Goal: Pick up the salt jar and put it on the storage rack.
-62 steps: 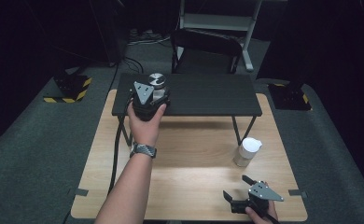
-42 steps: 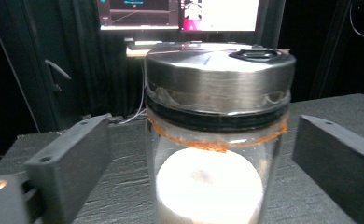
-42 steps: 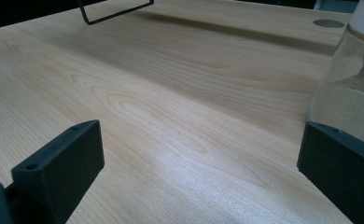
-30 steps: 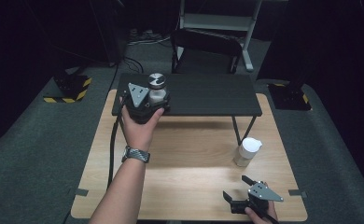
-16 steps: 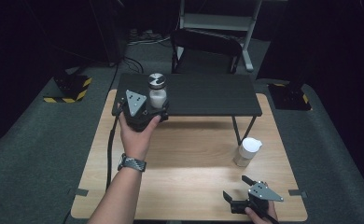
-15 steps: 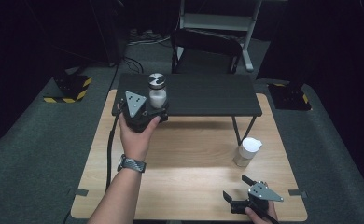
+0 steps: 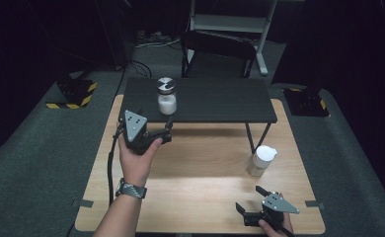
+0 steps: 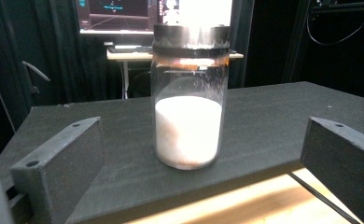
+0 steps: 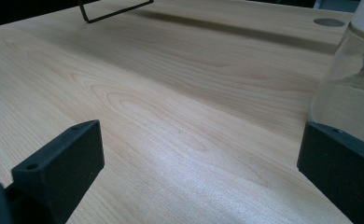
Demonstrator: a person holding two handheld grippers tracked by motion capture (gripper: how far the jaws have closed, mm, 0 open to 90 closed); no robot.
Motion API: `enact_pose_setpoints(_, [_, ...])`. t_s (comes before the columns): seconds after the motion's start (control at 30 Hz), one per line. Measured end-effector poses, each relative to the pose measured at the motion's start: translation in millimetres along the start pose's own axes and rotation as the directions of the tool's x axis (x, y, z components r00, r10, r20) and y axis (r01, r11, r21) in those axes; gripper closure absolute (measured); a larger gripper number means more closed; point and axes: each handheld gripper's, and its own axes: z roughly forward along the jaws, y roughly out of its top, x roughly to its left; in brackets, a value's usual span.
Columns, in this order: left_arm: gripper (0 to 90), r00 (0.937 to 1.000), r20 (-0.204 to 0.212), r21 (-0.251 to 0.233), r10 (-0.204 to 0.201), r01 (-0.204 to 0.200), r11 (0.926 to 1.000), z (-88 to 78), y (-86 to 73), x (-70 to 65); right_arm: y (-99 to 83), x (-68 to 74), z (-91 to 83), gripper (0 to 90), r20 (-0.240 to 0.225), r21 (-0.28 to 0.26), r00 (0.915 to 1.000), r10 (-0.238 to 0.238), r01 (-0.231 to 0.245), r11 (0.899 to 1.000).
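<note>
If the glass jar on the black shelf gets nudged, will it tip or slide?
The jar is tall and narrow, so a high push probably tips it. White powder fills its lower half, likely steadying it. Smooth glass may slip in the left gripper.

The room is dark all round; light falls from above onto the wooden table [image 7: 200, 168], whose top glows pale while the floor fades to black at the edges. The black shelf [image 7: 215, 101] throws a soft shadow on the wood beneath it. In the left gripper view the jar [image 8: 188, 93] stands fairly sharp, but its lid is blown out by a bright screen behind, and the near jaws are soft. In the right gripper view a broad sheen lies on the wood grain; the jaws and the bottle [image 9: 353, 84] at the edge are blurred.
</note>
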Motion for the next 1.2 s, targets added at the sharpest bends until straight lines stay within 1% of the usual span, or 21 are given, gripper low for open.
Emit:
enact_pose_setpoints(0.13, [0.6,1.0,0.004,-0.004,0.0,0.0,1.0,-13.1,-12.9,1.2,0.5,1.0,0.2,0.4,0.0,0.003,0.9999,-0.013,0.013,1.0])
enact_pose_setpoints(0.27, [0.6,0.9997,0.014,-0.008,-0.021,0.021,0.9997,-28.2,-31.4,3.3,1.0,1.2,0.5,0.4,-0.001,0.006,0.9999,-0.015,0.015,1.0])
enact_pose_setpoints(0.4, [0.6,0.9993,0.022,-0.01,-0.029,0.029,0.9995,-40.1,-48.7,6.7,1.1,1.8,0.4,0.5,0.001,0.006,0.9999,-0.015,0.015,1.0])
enact_pose_setpoints(0.5, [0.6,0.9987,0.021,-0.011,-0.046,0.046,0.9989,-50.0,-62.4,8.5,1.1,2.9,0.6,0.5,0.002,0.006,0.9997,-0.026,0.026,1.0])
enact_pose_setpoints(0.63, [0.6,0.9984,0.028,-0.01,-0.049,0.049,0.9987,-64.9,-82.9,8.8,1.5,3.5,0.8,0.5,0.004,0.009,0.9997,-0.025,0.025,1.0])
enact_pose_setpoints(0.67, [0.6,0.9984,0.028,-0.01,-0.049,0.049,0.9987,-64.9,-82.9,8.8,1.5,3.4,0.8,0.5,0.003,0.009,0.9997,-0.026,0.026,1.0])
enact_pose_setpoints(0.73, [0.6,0.9984,0.031,-0.013,-0.048,0.048,0.9988,-71.1,-90.9,8.1,1.5,3.5,0.8,0.5,0.002,0.009,0.9997,-0.026,0.026,1.0])
enact_pose_setpoints(0.8, [0.6,0.9985,0.032,0.007,-0.044,0.043,0.999,-78.2,-99.7,6.0,1.7,3.1,0.8,0.5,0.0,0.009,0.9997,-0.026,0.026,1.0])
enact_pose_setpoints(0.93, [0.6,0.9984,0.037,0.037,-0.043,0.041,0.9985,-85.3,-112.3,4.5,1.6,2.4,0.9,0.5,-0.004,0.009,0.9996,-0.026,0.026,1.0])
enact_pose_setpoints(1.1, [0.6,0.9976,0.044,0.081,-0.053,0.049,0.9955,-93.3,-127.7,3.2,1.5,1.6,0.9,0.5,-0.009,0.008,0.9995,-0.03,0.03,1.0])
enact_pose_setpoints(1.13, [0.6,0.9974,0.047,0.096,-0.054,0.05,0.9942,-94.7,-129.9,3.3,1.4,1.6,0.9,0.5,-0.009,0.007,0.9995,-0.03,0.03,1.0])
enact_pose_setpoints(1.2, [0.6,0.9975,0.046,0.106,-0.053,0.048,0.9932,-97.0,-133.6,3.0,1.2,1.7,0.8,0.5,-0.009,0.006,0.9994,-0.032,0.032,0.999])
